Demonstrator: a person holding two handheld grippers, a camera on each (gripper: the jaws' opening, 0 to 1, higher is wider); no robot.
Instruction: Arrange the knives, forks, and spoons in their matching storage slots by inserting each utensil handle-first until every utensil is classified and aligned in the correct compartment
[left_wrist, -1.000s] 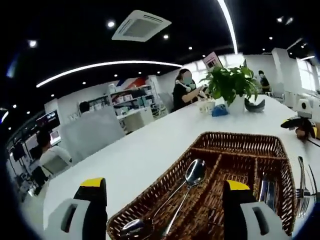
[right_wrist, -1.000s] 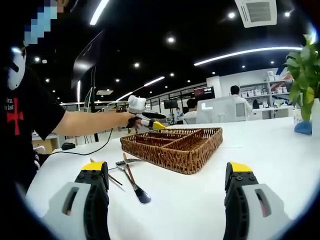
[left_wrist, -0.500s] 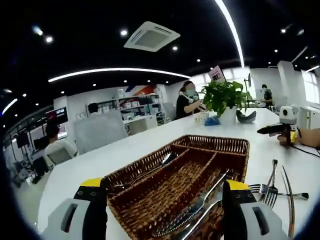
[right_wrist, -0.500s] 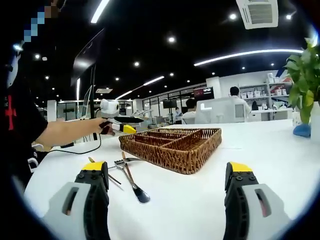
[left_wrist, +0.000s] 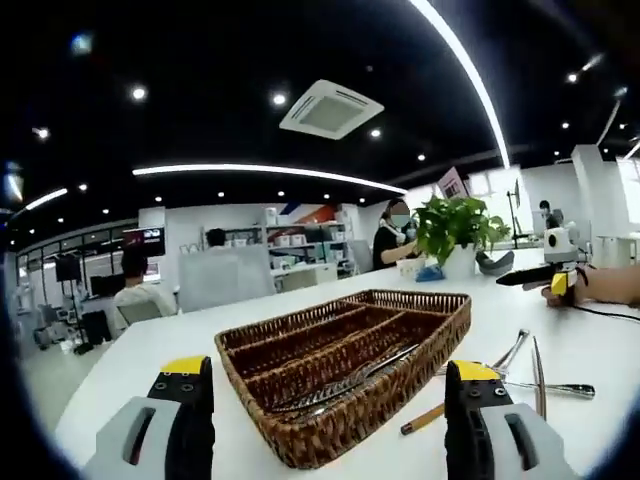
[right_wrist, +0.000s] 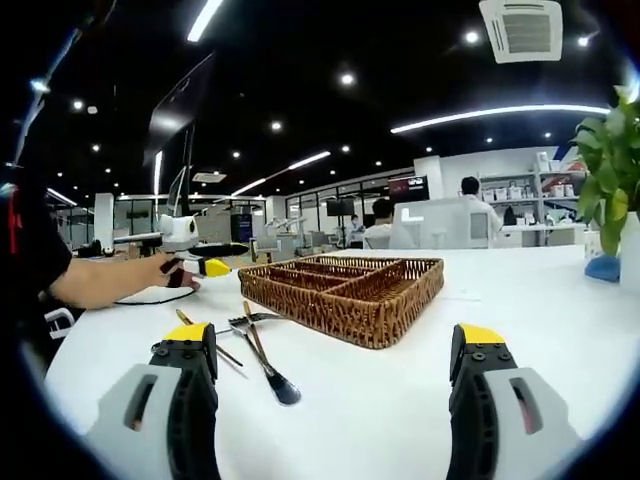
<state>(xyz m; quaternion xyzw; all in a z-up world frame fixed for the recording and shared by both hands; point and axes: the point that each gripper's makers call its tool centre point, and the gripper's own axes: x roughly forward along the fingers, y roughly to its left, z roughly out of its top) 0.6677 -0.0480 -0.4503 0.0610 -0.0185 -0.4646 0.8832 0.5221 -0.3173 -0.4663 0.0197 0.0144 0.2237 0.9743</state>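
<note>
Left gripper (left_wrist: 330, 425) had pulled back from wicker tray (left_wrist: 300, 455) — jaws wide, empty, like right gripper (right_wrist: 335, 420) — loose utensils (right_wrist: 258, 352) unsorted.

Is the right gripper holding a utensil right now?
No, the right gripper has its jaws wide apart with nothing between them; the loose utensils lie on the white table.

Open bench ahead, basket mid-frame
In the right gripper view, bare bench (right_wrist: 520, 290) fills lower right; wicker basket (right_wrist: 350, 290) and loose cutlery (right_wrist: 262, 355) block centre-left.

Wicker tray (right_wrist: 350, 295), loose cutlery (right_wrist: 255, 350) just beside
</note>
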